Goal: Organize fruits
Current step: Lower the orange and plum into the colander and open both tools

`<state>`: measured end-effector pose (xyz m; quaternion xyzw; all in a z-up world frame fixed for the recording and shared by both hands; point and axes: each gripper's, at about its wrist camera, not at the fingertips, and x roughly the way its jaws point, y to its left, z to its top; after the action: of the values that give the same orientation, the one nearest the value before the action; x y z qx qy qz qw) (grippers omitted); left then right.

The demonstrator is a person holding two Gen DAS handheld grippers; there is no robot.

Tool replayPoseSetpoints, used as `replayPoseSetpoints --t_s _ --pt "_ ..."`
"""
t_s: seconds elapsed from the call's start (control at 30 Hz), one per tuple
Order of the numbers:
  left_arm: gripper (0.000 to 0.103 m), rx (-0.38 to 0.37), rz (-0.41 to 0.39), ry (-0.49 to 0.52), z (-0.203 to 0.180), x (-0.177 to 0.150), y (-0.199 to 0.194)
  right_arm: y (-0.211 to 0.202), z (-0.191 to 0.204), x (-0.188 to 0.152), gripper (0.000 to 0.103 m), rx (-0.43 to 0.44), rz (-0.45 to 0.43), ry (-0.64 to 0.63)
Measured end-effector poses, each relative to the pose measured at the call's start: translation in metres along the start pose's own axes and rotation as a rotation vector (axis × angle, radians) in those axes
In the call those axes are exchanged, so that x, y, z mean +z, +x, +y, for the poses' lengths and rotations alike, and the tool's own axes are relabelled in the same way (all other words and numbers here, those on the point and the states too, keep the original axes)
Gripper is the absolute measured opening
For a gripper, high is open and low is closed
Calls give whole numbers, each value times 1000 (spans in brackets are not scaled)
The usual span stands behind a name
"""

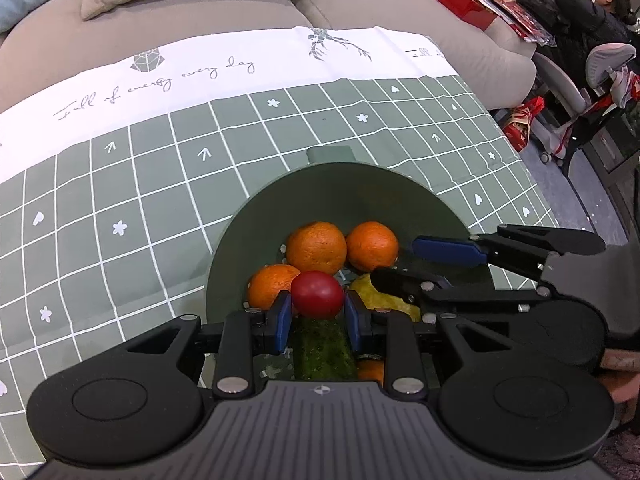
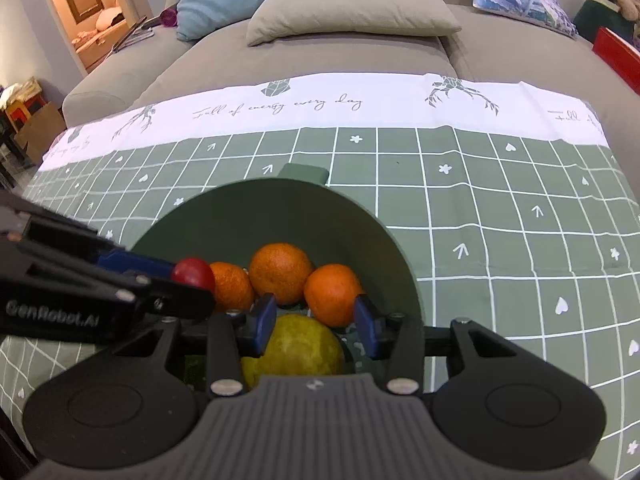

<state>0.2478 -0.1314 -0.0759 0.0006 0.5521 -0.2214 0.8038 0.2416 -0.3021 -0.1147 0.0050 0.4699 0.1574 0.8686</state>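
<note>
left gripper (image 1: pixel 317 312) pinching the red fruit (image 1: pixel 317 294) just over the bowl (image 1: pixel 240 240), above the oranges (image 1: pixel 316 247) | right gripper (image 2: pixel 316 322) open, empty, over the pear (image 2: pixel 296 350) | we'd lower it into a gap, then let go gently so nothing rolls

The white border of the tablecloth (image 2: pixel 320 92) carries the cursive line "Full of energy every day", across the upper middle of the right wrist view and the upper left of the left wrist view. "GenRobot.AI" is printed in grey on the left claw's (image 2: pixel 192 280) black body, at the left edge of the right wrist view.
</note>
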Motion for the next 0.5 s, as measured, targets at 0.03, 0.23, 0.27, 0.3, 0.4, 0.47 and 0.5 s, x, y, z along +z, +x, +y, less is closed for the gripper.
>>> replayPoseSetpoints --t_s 0.03,0.23,0.27,0.3,0.4,0.47,0.5 --pt "31 -5 -2 3 -1 1 0 -3 1 -1 40 -6 -1 -11" --pt "31 -14 17 40 -11 3 9 -18 6 -9 40 1 1 -59" --pt "31 -16 21 37 -11 3 11 -19 6 -10 40 1 1 -64" --pt "31 -19 25 32 -11 4 13 -20 6 -11 40 3 2 -66" --pt "31 -30 51 14 -11 4 21 -18 5 -14 40 7 9 -58" --pt "31 -9 59 17 -12 3 26 -16 5 -16 40 8 14 -46" --pt "31 -1 58 16 -13 2 27 -15 5 -17 40 10 15 -41"
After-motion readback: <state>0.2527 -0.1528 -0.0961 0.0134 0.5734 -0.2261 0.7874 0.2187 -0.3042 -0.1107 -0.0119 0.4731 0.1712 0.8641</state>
